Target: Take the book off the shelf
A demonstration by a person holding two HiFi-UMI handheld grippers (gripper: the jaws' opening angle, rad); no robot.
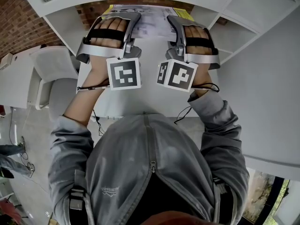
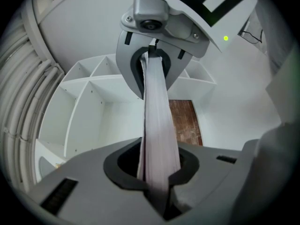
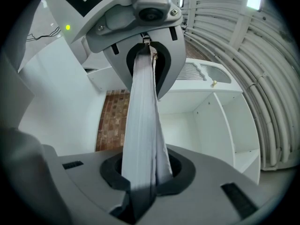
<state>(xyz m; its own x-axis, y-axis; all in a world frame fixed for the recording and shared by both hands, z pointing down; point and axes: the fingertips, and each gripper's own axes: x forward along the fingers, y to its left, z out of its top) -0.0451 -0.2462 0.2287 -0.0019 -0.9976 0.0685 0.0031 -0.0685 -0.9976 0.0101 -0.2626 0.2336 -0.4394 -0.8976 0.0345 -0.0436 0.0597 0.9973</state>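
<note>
A thin book (image 1: 151,21) with a pale and yellow cover is held flat between my two grippers, in front of the white shelf unit (image 1: 248,13). My left gripper (image 1: 132,20) is shut on its left edge, and my right gripper (image 1: 174,22) is shut on its right edge. In the left gripper view the book (image 2: 157,125) runs edge-on from my left gripper (image 2: 157,182) to the right gripper (image 2: 152,55) at the far end. The right gripper view mirrors this: the book (image 3: 143,125) reaches from my right gripper (image 3: 140,182) to the left gripper (image 3: 147,55).
A white desk (image 1: 140,102) lies under the grippers, with a white chair (image 1: 56,74) to its left. A red brick wall (image 1: 18,22) shows behind. Open white shelf compartments (image 2: 89,111) stand beyond the book.
</note>
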